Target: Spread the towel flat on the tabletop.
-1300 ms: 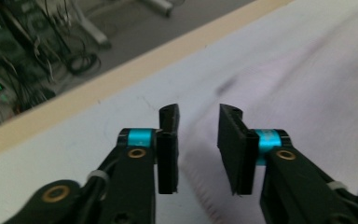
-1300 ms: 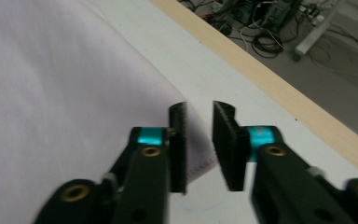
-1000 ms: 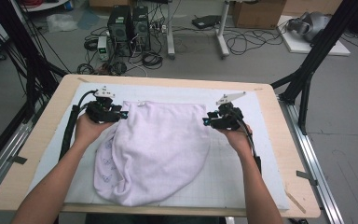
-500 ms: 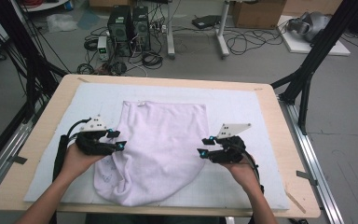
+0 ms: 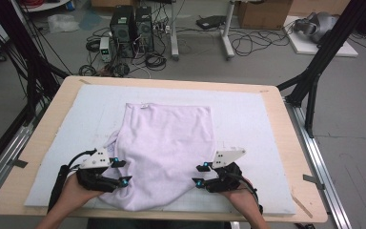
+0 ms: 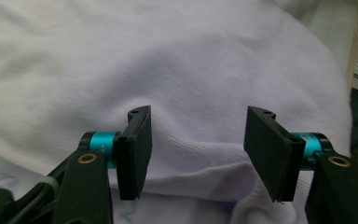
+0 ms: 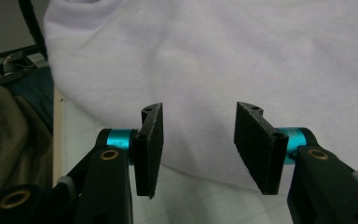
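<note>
A pale lilac garment [image 5: 164,148], folded over on itself, lies on a white mat [image 5: 248,114] that covers a wooden table [image 5: 293,143]. A person's two hands come in from the near edge, each holding a gripper. The left gripper [image 5: 121,172] sits at the garment's near left edge, and its jaws stand apart, having just been opening. In the left gripper view [image 6: 196,140], a soft fold of the cloth lies between and beyond the jaws, unpinched. The right gripper [image 5: 199,175] sits at the garment's near right edge, jaws likewise apart and just opened wider. In the right gripper view [image 7: 198,140], the cloth's edge runs just ahead of the jaws, over bare mat.
</note>
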The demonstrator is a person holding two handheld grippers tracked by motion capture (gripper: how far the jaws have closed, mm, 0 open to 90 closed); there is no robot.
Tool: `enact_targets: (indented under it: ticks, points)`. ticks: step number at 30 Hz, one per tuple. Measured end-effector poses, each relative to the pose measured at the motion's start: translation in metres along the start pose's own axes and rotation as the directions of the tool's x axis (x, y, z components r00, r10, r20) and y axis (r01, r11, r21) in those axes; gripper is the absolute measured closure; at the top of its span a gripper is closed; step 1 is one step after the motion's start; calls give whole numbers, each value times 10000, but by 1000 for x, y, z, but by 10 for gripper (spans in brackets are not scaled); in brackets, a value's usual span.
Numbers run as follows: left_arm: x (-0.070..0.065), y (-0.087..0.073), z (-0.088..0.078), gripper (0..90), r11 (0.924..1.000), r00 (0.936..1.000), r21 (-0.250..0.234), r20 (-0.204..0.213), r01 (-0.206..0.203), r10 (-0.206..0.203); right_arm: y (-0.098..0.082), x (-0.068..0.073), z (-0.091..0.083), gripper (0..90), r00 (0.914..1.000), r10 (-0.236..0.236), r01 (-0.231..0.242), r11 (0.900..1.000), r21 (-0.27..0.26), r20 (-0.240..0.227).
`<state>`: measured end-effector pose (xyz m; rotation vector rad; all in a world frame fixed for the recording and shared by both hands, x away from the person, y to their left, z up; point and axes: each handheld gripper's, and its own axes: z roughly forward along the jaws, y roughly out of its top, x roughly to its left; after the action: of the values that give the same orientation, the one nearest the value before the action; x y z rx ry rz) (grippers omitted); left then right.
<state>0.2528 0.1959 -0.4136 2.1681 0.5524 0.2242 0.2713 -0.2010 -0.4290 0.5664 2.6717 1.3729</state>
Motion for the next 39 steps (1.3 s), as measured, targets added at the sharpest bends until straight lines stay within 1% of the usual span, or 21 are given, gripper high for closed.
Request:
enact_targets:
  ticks: [2, 5, 7, 9, 10, 12, 14, 17, 20, 22, 25, 27, 28, 29, 30, 32, 34, 36, 37, 38, 39]
  points:
    - [-4, -2, 5, 420, 9999, 9999, 139, 162, -5, 2, -3, 2, 4, 516, 9999, -110, 110, 9997, 210, -30]
    - [-5, -3, 13, 460, 9988, 9993, 459, 335, -185, 170, -5, 2, 10, 523, 9997, -256, 254, 9984, 513, 41]
    - [-5, -5, 19, 520, 9973, 9988, 685, 446, -255, 225, -5, -1, 14, 544, 9997, -257, 253, 9974, 669, 55]
    - [-5, -7, 25, 582, 9936, 9981, 1015, 418, -497, 457, -5, -3, 17, 567, 9996, -278, 274, 9960, 849, 36]
    - [-4, -8, 26, 614, 9935, 9975, 1019, 526, -513, 461, -5, -4, 19, 585, 9997, -239, 231, 9956, 907, 76]
    - [-3, -8, 26, 686, 9934, 9971, 1001, 581, -553, 497, -5, -4, 21, 609, 9993, -368, 357, 9952, 906, 103]
    - [-3, -7, 25, 793, 9929, 9972, 1060, 574, -542, 483, -5, -6, 21, 671, 9994, -340, 331, 9954, 897, 77]
    - [-2, -5, 23, 835, 9918, 9967, 1095, 546, -660, 603, -4, -8, 21, 828, 9993, -371, 378, 9954, 882, -91]
    - [1, 0, 17, 846, 9957, 9980, 820, 495, -431, 391, -1, -9, 20, 858, 9991, -409, 421, 9944, 970, -144]
    - [6, 8, 8, 848, 9984, 9992, 463, 270, -313, 301, 4, -9, 16, 860, 9983, -578, 582, 9945, 871, -65]
    - [21, 26, -6, 849, 9998, 9995, -114, -280, -156, 153, 17, -16, 5, 860, 9978, -612, 598, 9970, 497, 273]
    - [36, 39, -12, 850, 9989, 9976, -461, -686, 74, -106, 28, -24, -3, 860, 9970, -515, 501, 9984, 254, 570]
    - [44, 45, -13, 850, 9980, 9959, -605, -871, 204, -256, 35, -30, -6, 861, 9965, -473, 466, 9989, 112, 688]
    - [52, 51, -12, 850, 9979, 9930, -600, -1139, 240, -308, 42, -36, -9, 860, 9956, -469, 472, 9989, -26, 817]
    - [62, 56, -8, 849, 9988, 9894, -401, -1415, 279, -333, 49, -42, -11, 861, 9947, -473, 476, 9989, -9, 918]
    - [83, 61, 1, 850, 9963, 9832, -330, -1626, 790, -834, 61, -57, -9, 860, 9902, -512, 484, 9985, 242, 1299]
    - [100, 63, 14, 851, 9932, 9737, -108, -1964, 1158, -1157, 67, -76, -4, 860, 9887, -221, 168, 9992, 373, 1480]
    - [115, 60, 26, 851, 9904, 9625, 58, -2369, 1378, -1325, 68, -94, 5, 861, 9875, 206, -273, 9988, 406, 1566]
    - [121, 58, 32, 851, 9870, 9553, 71, -2527, 1605, -1535, 68, -103, 9, 860, 9860, 445, -524, 9976, 450, 1610]
    - [126, 55, 37, 853, 9856, 9476, 131, -2775, 1686, -1584, 68, -111, 14, 860, 9832, 689, -779, 9958, 474, 1688]
    - [130, 52, 42, 856, 9849, 9367, 329, -3158, 1698, -1509, 67, -118, 20, 860, 9806, 888, -994, 9937, 527, 1747]
